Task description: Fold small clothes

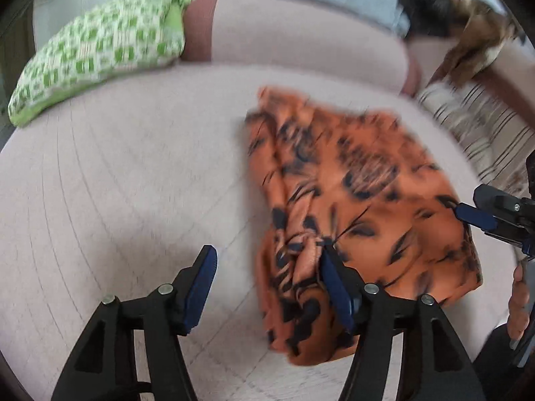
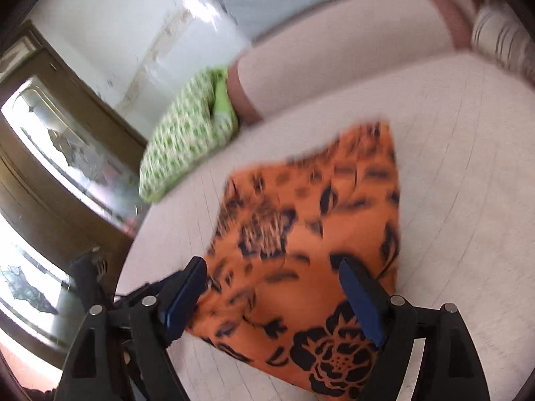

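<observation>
There is one orange garment (image 1: 354,200) with a black flower print, and it lies folded on the pale pink bed cover (image 1: 117,183), which is one wide flat surface with thin stitched lines. The cloth looks thin and soft, with some creases along its left edge; its outline is roughly a rectangle. Behind it I count one green-and-white patterned pillow (image 1: 97,50), puffy and oblong, and one striped cushion (image 1: 481,127) at the right side. Two grippers are visible, each with black arms and dark blue pads. The left gripper (image 1: 267,287) stands with its jaws spread apart; its right pad is touching the near left edge of the garment, but nothing is pinched between the pads. The right gripper (image 2: 277,297) is also spread wide above the near part of the garment, and the cloth is seen between its pads without being squeezed.
</observation>
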A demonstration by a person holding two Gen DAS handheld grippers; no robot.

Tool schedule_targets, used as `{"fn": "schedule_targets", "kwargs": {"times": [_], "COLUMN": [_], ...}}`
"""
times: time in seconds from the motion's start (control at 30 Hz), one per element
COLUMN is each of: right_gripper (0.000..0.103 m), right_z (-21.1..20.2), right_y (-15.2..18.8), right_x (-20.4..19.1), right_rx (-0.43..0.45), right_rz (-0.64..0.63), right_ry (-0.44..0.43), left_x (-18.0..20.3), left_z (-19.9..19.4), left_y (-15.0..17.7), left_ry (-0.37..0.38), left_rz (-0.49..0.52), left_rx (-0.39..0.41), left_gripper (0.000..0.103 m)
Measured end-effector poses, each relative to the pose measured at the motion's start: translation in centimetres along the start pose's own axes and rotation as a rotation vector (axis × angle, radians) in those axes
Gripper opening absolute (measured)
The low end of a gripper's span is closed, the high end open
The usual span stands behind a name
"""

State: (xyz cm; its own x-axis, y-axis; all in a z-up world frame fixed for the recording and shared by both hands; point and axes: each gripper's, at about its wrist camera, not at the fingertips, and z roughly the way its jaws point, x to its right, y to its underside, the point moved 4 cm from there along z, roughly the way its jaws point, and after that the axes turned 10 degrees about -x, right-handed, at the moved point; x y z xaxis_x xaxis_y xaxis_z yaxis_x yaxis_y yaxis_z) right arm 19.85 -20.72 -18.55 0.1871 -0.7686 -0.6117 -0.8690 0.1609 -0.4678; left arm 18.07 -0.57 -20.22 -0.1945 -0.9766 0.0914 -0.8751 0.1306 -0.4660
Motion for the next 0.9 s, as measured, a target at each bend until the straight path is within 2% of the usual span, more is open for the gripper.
{"fn": "schedule_targets", "kwargs": {"times": [0.03, 0.1, 0.2, 0.27, 0.37, 0.43, 0.5, 0.57, 0.67, 0.7, 0.73, 0.77, 0.8, 0.83, 0.9], "right_gripper": [0.084, 0.084, 0.084, 0.084, 0.084, 0.084, 0.084, 0.084, 0.084, 0.084, 0.084, 0.084, 0.084, 0.084, 0.084], "right_z": [0.4, 0.0, -1.4, -1.6, -0.8, 0.7, 2.0, 2.1, 2.0, 2.0, 2.0, 2.1, 2.1, 2.1, 2.2], "right_y": [0.4, 0.7, -0.1, -1.5, -3.2, -4.3, -4.5, -4.2, -3.6, -3.3, -3.1, -3.0, -2.8, -2.6, -2.6], "right_x": [1.2, 1.9, 0.4, -0.9, -0.5, 1.2, 2.7, 3.1, 2.9, 2.9, 3.1, 3.1, 3.2, 3.3, 3.5], "right_rx": [-0.021, -0.008, 0.022, 0.030, 0.032, 0.009, -0.018, -0.006, 0.002, 0.002, 0.004, 0.007, 0.012, 0.016, 0.017], "right_rz": [0.038, 0.071, 0.018, -0.023, -0.009, 0.057, 0.117, 0.114, 0.066, 0.050, 0.040, 0.034, 0.031, 0.030, 0.029], "right_ry": [0.009, -0.012, -0.004, -0.019, -0.036, -0.040, -0.051, -0.075, -0.076, -0.076, -0.079, -0.083, -0.092, -0.112, -0.122], "left_x": [-0.2, -0.2, 0.5, 0.7, 0.6, 0.0, -0.5, -0.2, 0.1, 0.0, -0.8, -1.7, -2.7, -3.1, -2.9], "left_z": [-0.3, -1.6, -3.6, -4.3, -4.2, -4.0, -3.1, -1.9, 1.2, 2.5, 4.2, 5.4, 6.8, 7.3, 7.3], "left_y": [0.1, 0.0, -0.3, -0.6, -2.4, -4.3, -6.8, -8.9, -11.8, -12.5, -13.1, -13.4, -13.4, -13.3, -13.1], "left_ry": [0.018, 0.002, -0.034, -0.018, 0.030, 0.083, 0.154, 0.189, 0.145, 0.111, 0.064, 0.055, 0.061, 0.055, 0.023], "left_rz": [-0.022, -0.027, 0.022, 0.027, 0.024, 0.005, -0.021, -0.023, -0.003, -0.007, -0.035, -0.074, -0.122, -0.140, -0.114], "left_rx": [0.004, 0.039, 0.114, 0.134, 0.142, 0.140, 0.121, 0.099, 0.050, 0.028, -0.015, -0.043, -0.063, -0.068, -0.044], "left_gripper": [0.065, 0.064, 0.064, 0.064, 0.064, 0.064, 0.064, 0.064, 0.061, 0.049, 0.042, 0.042, 0.050, 0.061, 0.064]}}
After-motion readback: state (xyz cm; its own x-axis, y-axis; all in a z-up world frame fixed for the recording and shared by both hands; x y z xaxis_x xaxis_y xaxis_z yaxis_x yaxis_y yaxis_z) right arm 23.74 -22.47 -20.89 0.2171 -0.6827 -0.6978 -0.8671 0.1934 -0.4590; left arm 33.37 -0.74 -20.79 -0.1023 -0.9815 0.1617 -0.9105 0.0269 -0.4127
